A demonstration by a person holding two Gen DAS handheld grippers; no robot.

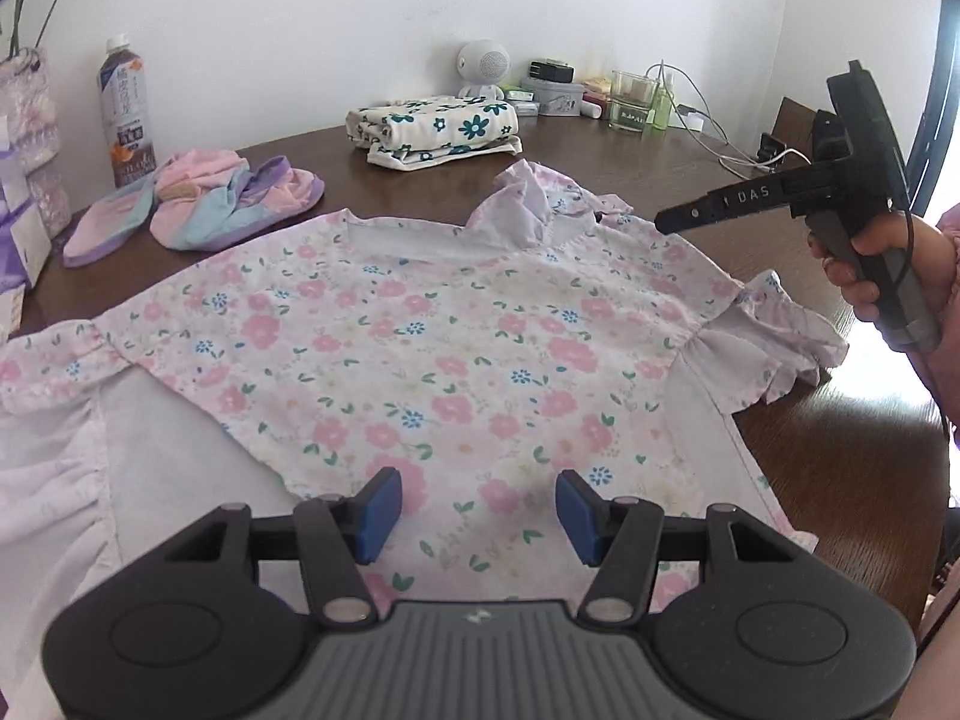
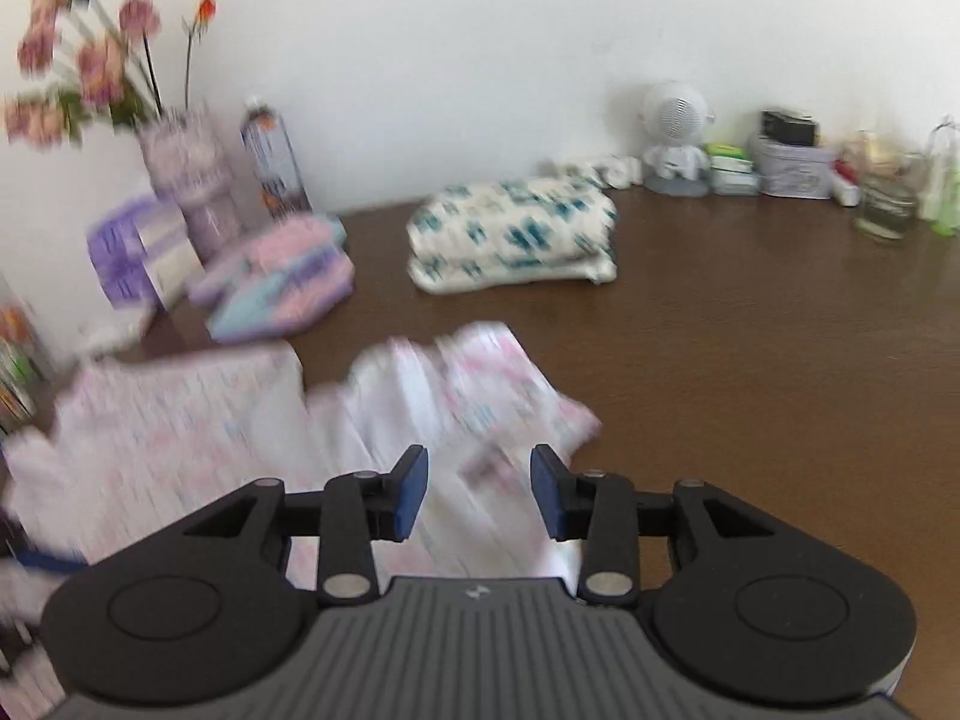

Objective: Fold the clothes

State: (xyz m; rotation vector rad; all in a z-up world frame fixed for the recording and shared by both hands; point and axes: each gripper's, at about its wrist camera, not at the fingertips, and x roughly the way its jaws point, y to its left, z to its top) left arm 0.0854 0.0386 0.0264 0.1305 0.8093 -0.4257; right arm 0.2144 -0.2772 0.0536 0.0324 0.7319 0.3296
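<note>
Your left gripper (image 1: 478,513) and right gripper (image 2: 480,489) hover over the pink floral cotton dress (image 1: 420,348), jaws open, apparently empty despite blur.

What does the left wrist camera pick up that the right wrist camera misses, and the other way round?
Only the left wrist view shows the right gripper from outside, held in the person's hand, and the pink floral garment spread out sharply. Only the right wrist view shows the flowers in their vase, though it is blurred. Both show the folded blue-flowered cloth, the pastel garment, the bottle, the white round-headed figure and the brown table.
</note>
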